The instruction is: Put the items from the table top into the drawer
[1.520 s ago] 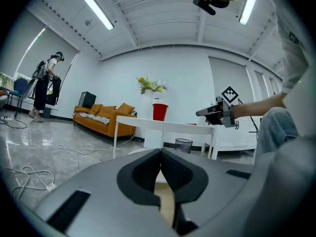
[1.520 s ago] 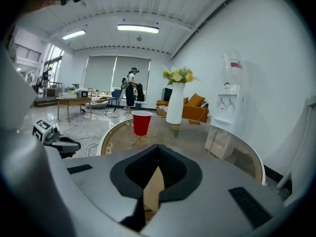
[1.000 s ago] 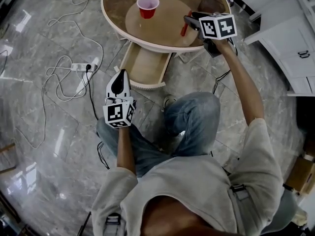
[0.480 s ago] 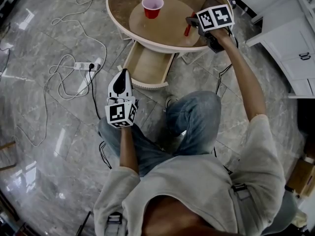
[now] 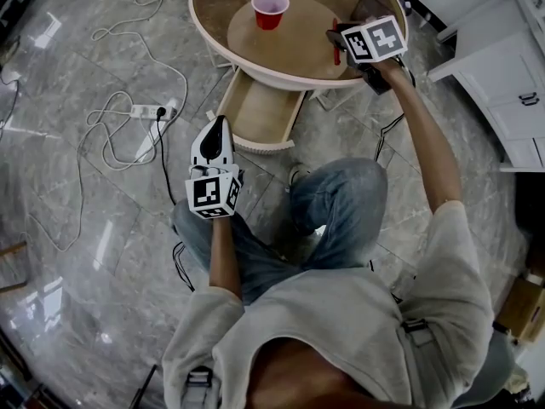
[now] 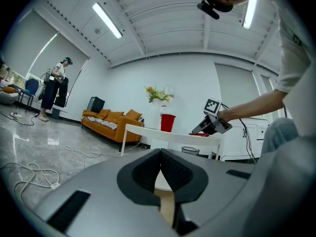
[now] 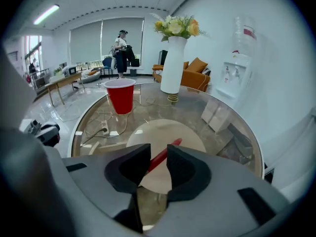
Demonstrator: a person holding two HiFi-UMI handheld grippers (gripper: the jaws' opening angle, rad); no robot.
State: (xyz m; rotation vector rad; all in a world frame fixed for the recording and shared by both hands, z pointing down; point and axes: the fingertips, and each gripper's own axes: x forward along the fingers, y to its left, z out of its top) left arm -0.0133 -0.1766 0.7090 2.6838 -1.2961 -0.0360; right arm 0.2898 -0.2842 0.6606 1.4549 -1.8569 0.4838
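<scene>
Right gripper [image 7: 158, 164]: jaws closing about the red pen [image 7: 165, 152], which lies on the round table [image 5: 272, 77]; the pads are not yet pressing. I should centre the pen, then close squarely. Left gripper [image 6: 160, 174]: jaws pressed together, empty, near the open drawer [image 5: 255, 113]. Count: one pen, one red cup [image 7: 121, 95], one vase [image 7: 173, 65], one drawer.
</scene>
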